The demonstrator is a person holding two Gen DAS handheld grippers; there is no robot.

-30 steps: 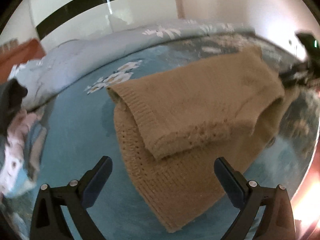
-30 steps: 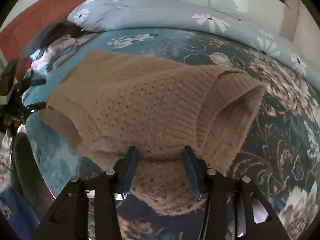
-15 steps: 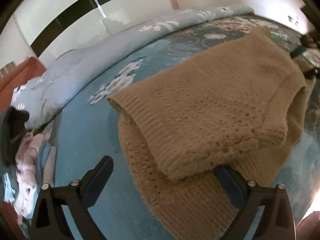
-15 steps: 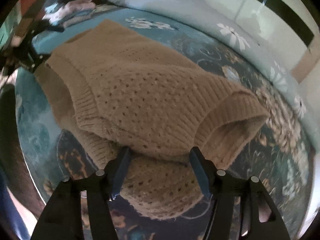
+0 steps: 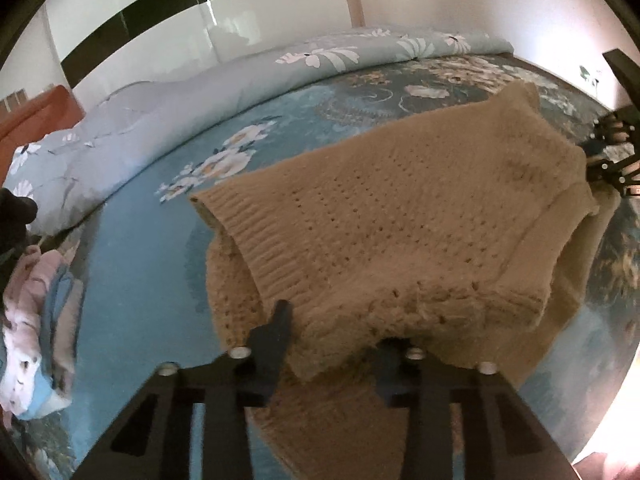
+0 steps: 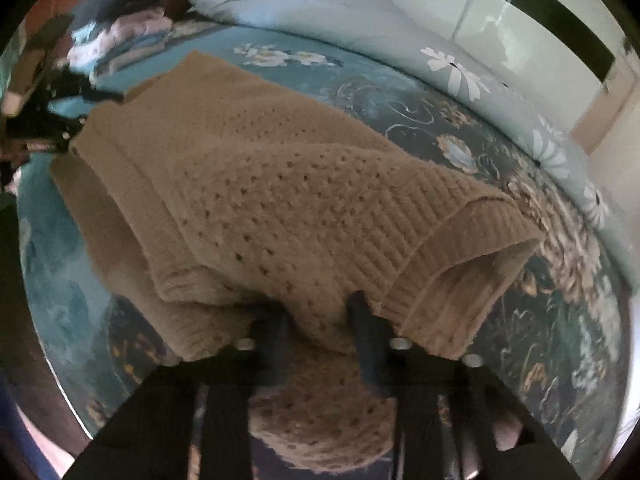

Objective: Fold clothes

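Left wrist view: my left gripper (image 5: 332, 336) sits at the bottom centre of the frame, its fingers drawn in to a narrow gap with the near edge of the tan sweater (image 5: 400, 224) bunched between them. The right finger is mostly buried under the knit, so I cannot see its tip. The sweater fills the middle and right of the frame, its folded upper layer lifted off the lower layer, which lies on the blue flowered bedspread (image 5: 132, 272). A pale blue quilt (image 5: 160, 120) runs along the upper left, and a blurred pile of clothes (image 5: 32, 320) sits at the left edge (pink and blue, hard to read). At the right edge my right gripper (image 5: 612, 168) shows only partly, at the sweater's far corner.

Right wrist view: my right gripper (image 6: 320, 320) is at the bottom centre, fingers narrow and pinching the sweater (image 6: 300, 208) edge; both tips vanish under the fabric. The ribbed opening hangs at the right. The bedspread (image 6: 560, 320) shows around it, the quilt (image 6: 400, 40) along the top. My left gripper (image 6: 52, 128) is a dark smear at the left edge, too blurred to read.
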